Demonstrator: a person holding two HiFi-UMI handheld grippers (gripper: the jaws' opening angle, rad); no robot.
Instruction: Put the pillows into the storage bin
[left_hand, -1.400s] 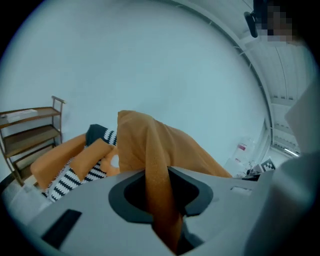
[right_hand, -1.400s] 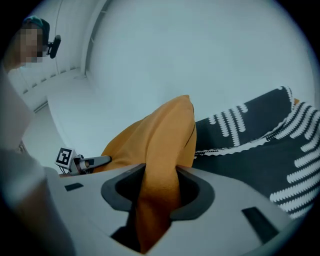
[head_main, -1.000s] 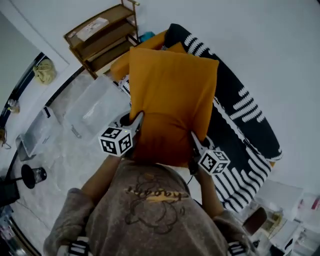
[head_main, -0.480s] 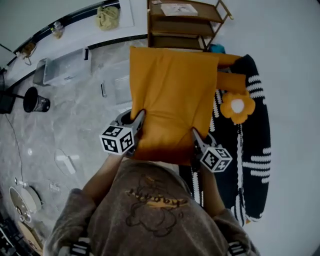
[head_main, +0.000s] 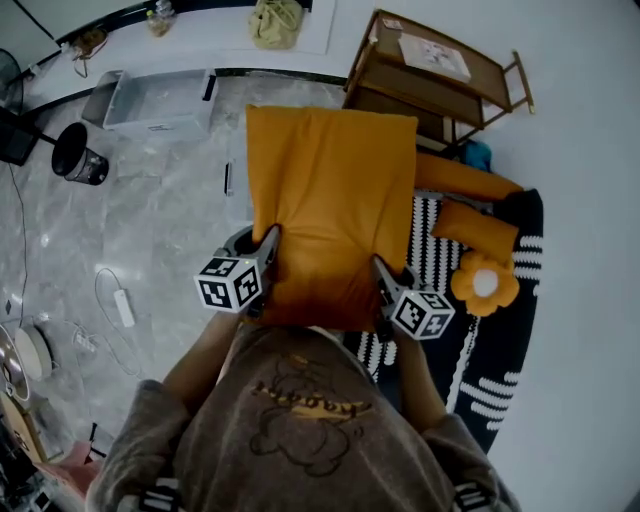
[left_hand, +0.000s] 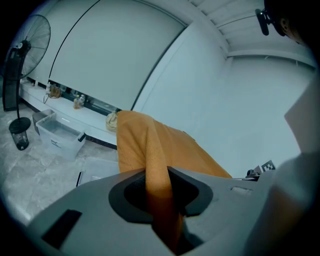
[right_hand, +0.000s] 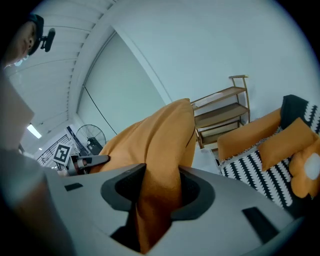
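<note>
The big pillow is plain mustard orange. The rug is black with white zigzag stripes. The flower cushion is orange with a white centre. The floor is grey marble and the shelf is brown.

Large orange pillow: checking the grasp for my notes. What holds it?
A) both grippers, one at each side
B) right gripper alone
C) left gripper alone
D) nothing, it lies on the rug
A: the left gripper and the right gripper each pinch the large orange pillow between their jaws.
</note>
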